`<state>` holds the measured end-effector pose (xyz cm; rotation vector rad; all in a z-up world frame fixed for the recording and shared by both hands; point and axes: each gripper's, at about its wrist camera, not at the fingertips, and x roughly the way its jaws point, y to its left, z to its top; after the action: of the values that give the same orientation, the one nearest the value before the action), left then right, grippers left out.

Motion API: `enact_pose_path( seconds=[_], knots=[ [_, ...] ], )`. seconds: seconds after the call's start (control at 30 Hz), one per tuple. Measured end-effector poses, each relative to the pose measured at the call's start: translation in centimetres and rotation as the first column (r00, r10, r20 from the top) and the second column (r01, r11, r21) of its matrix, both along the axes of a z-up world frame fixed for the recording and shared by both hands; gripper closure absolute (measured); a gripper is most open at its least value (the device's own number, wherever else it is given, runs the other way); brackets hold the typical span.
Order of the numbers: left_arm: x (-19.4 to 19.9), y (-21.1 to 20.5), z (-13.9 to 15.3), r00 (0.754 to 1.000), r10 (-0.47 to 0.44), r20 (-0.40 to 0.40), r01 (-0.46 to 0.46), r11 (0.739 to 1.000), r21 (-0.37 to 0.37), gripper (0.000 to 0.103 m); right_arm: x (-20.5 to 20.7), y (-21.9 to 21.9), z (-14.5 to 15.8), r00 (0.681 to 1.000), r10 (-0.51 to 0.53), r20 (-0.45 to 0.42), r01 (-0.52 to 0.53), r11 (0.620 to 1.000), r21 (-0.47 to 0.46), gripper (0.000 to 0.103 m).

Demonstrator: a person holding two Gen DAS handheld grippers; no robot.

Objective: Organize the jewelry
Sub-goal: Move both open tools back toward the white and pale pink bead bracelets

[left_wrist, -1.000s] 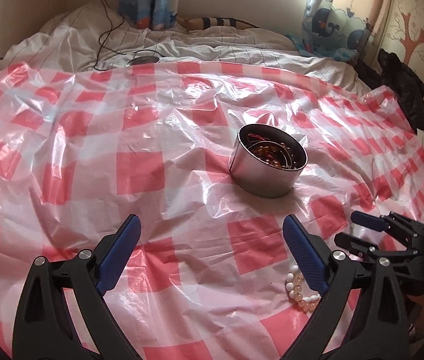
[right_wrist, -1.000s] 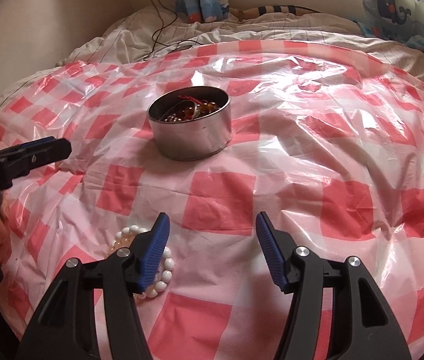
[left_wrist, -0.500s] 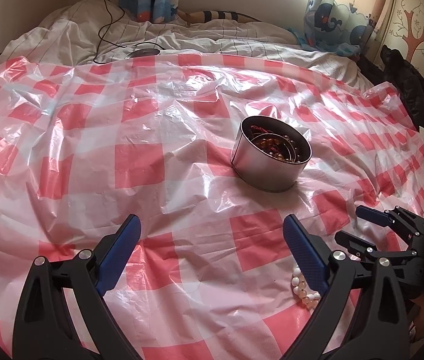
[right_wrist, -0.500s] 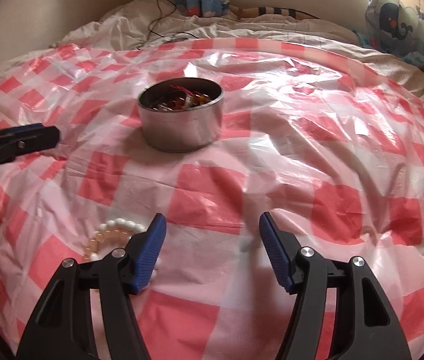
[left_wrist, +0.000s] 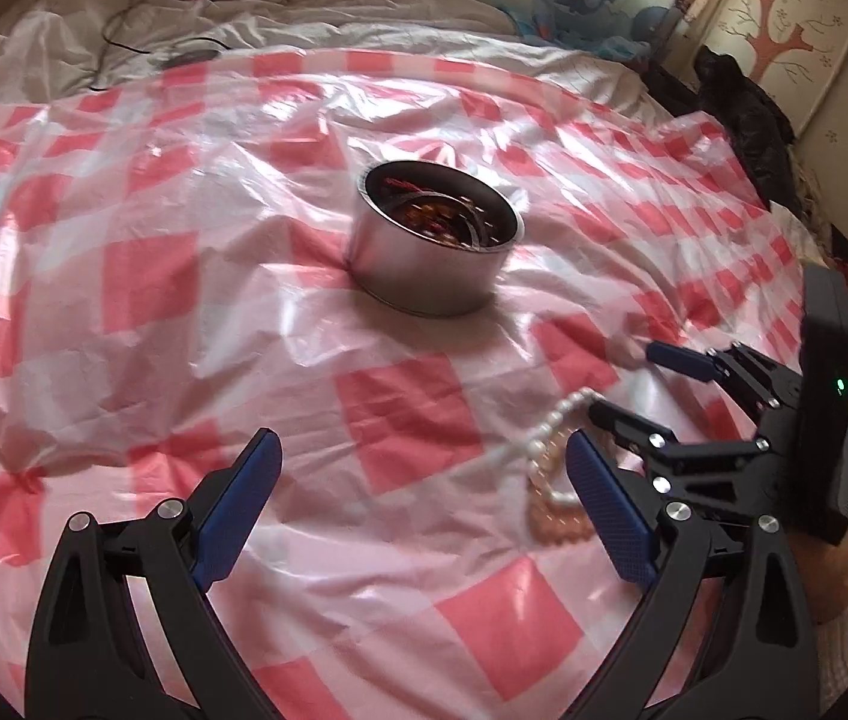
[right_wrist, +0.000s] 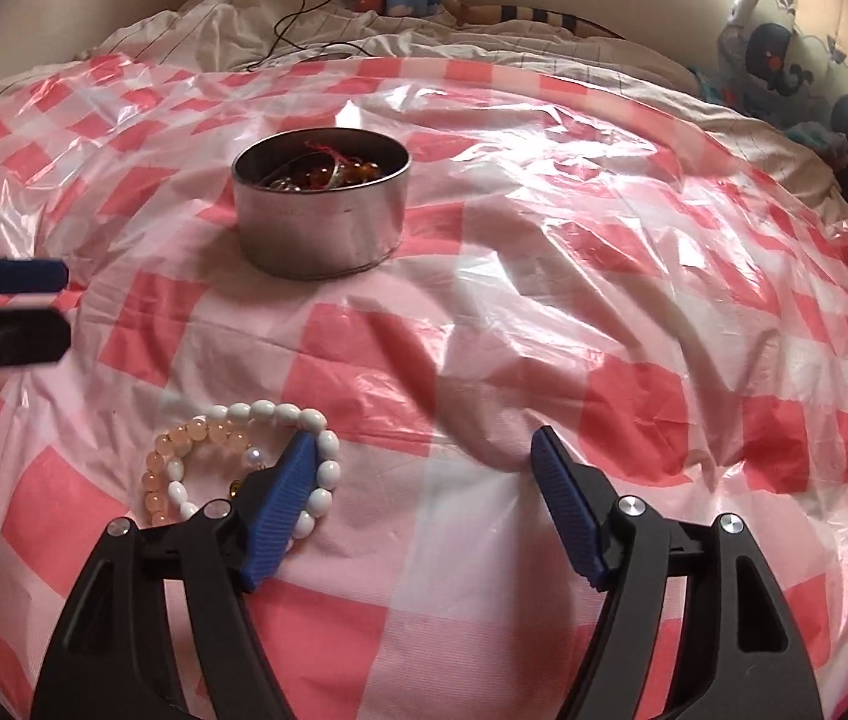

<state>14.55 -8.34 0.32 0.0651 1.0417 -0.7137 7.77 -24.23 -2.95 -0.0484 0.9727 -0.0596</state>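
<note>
Left wrist view, count: I see one round metal tin (left_wrist: 436, 252) on the red-checked plastic sheet (left_wrist: 124, 276), and my two grippers.
Left wrist view, left gripper: my left gripper (left_wrist: 424, 480) has its blue pads spread wide with nothing between them.
Left wrist view, bracelets: two, blurred, a white bead bracelet (left_wrist: 535, 438) and a peach bead bracelet (left_wrist: 556, 516), just beside my right-hand pad.
Left wrist view, right gripper: it (left_wrist: 628, 384) comes in from the right with fingers apart, near the white beads.
Left wrist view, change: the tin sits nearer the frame's middle than half a second ago, and more of the bracelets shows.

Right wrist view, count: one tin (right_wrist: 321, 198) holding amber beads and a red cord; two bracelets, white (right_wrist: 310, 468) and peach (right_wrist: 184, 456), overlapping.
Right wrist view, right gripper: my right gripper (right_wrist: 424, 462) is open and empty, its left pad over the white bracelet.
Right wrist view, left gripper: two finger tips (right_wrist: 16, 306) at the left edge.
Right wrist view, change: the bracelets show more fully than before.
</note>
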Motion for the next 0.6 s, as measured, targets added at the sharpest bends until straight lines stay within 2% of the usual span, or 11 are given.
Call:
enact_pose_path(
  seconds=[0.1, 0.2, 0.23, 0.27, 0.33, 0.37, 0.43, 0.53, 0.6],
  knots=[
    [-1.9, -2.8, -1.0, 0.994, -0.109, 0.027, 0.108, 0.993, 0.046, 0.011, 0.1, -0.2, 0.0, 1.0, 0.004, -0.004, -0.004, 1.0, 0.012, 0.032],
    [-3.5, -4.9, -1.9, 0.984, -0.169, 0.062, 0.162, 0.981, 0.11, 0.013, 0.2, 0.0, -0.1, 1.0, 0.011, -0.01, -0.011, 1.0, 0.0, 0.032],
    [-3.8, -5.3, -2.3, 0.979, -0.195, 0.057, 0.187, 0.974, 0.126, 0.016, 0.2, -0.2, -0.1, 1.0, 0.009, -0.01, -0.009, 1.0, 0.01, 0.032],
    [-3.9, -5.5, -2.6, 0.975, -0.219, 0.041, 0.211, 0.968, 0.136, 0.03, 0.2, -0.5, -0.1, 1.0, 0.003, -0.013, -0.003, 1.0, 0.015, 0.032],
    [-4.0, -5.4, -3.0, 0.971, -0.235, 0.039, 0.225, 0.959, 0.173, 0.043, 0.2, -1.0, -0.3, 1.0, -0.019, -0.018, 0.019, 1.0, 0.018, 0.031],
    [-3.9, -5.1, -3.0, 0.971, -0.235, 0.044, 0.223, 0.958, 0.181, 0.052, 0.2, -1.4, -0.3, 0.999, -0.032, -0.021, 0.033, 0.999, 0.021, 0.031],
    [-3.1, -4.1, -2.7, 0.982, -0.182, 0.051, 0.169, 0.966, 0.195, 0.061, 0.1, -2.0, -0.3, 0.998, -0.052, -0.022, 0.052, 0.998, 0.024, 0.031],
    [-1.3, -2.1, -2.2, 0.99, -0.065, 0.124, 0.031, 0.964, 0.264, 0.062, 0.0, -2.1, -0.3, 0.998, -0.052, -0.022, 0.053, 0.998, 0.022, 0.031],
    [-0.3, -0.9, -1.8, 0.992, -0.022, 0.122, -0.008, 0.971, 0.237, 0.062, 0.0, -2.0, -0.2, 0.999, -0.048, -0.021, 0.048, 0.999, 0.015, 0.03]
  ],
)
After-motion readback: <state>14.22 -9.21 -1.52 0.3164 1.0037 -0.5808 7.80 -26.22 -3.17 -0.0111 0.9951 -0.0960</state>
